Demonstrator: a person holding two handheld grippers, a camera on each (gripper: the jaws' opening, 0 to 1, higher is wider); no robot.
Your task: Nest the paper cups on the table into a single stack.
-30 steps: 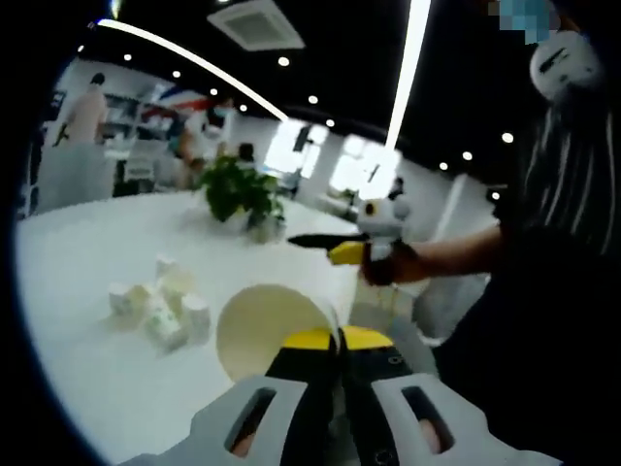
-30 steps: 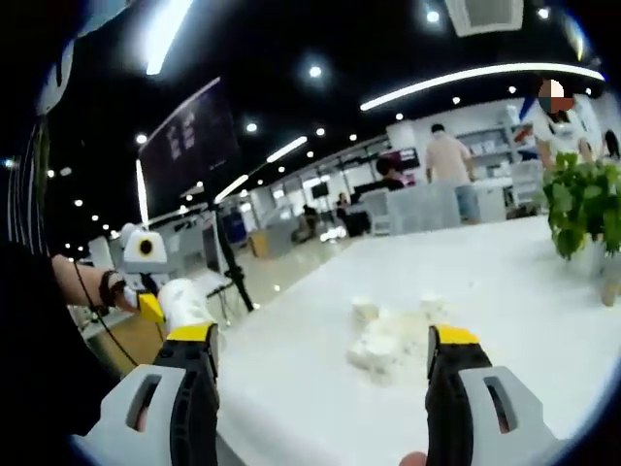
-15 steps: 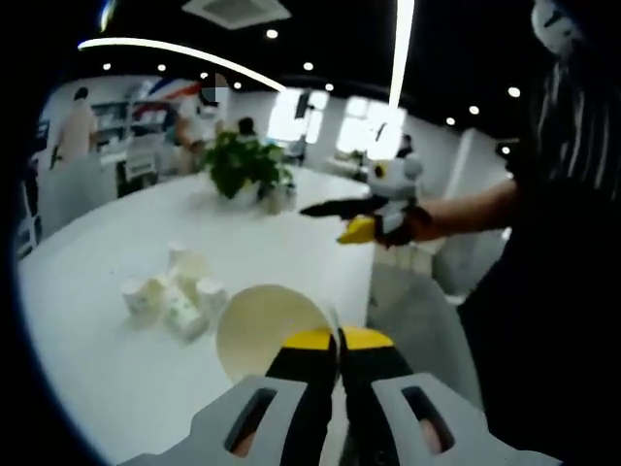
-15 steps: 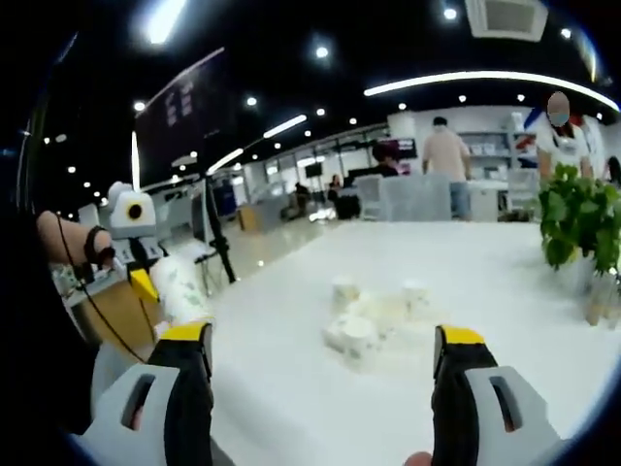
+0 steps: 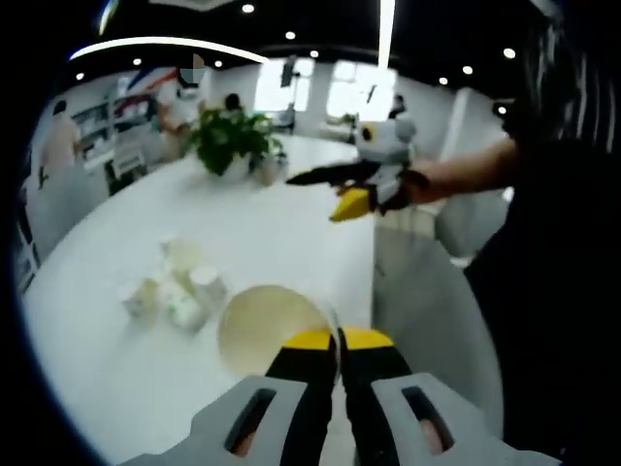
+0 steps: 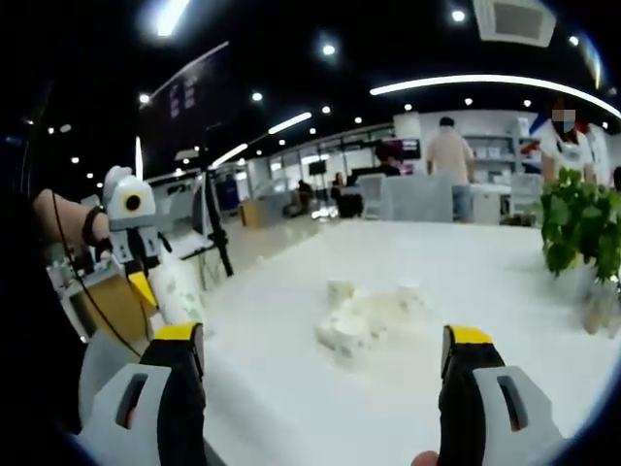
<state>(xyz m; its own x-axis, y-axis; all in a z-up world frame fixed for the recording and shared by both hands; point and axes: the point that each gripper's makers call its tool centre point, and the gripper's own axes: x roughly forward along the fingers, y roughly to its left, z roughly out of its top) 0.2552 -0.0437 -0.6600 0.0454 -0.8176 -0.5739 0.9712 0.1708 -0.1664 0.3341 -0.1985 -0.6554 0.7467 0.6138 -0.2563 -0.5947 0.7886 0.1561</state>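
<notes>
While the left tool [image 5: 339,340] pinches the rim of a pale paper cup [image 5: 269,328] between its closed jaws, mouth toward the camera, the right tool [image 6: 320,340] is held with its jaws spread wide and nothing between them. Beyond both spreads the white tabletop [image 6: 485,282], where the loose paper cups [image 6: 361,316] sit huddled well in from its near edge, some upright, some tipped. Farther off, a potted plant [image 6: 577,228] stands toward the far edge in a bright, strip-lit office hall.
</notes>
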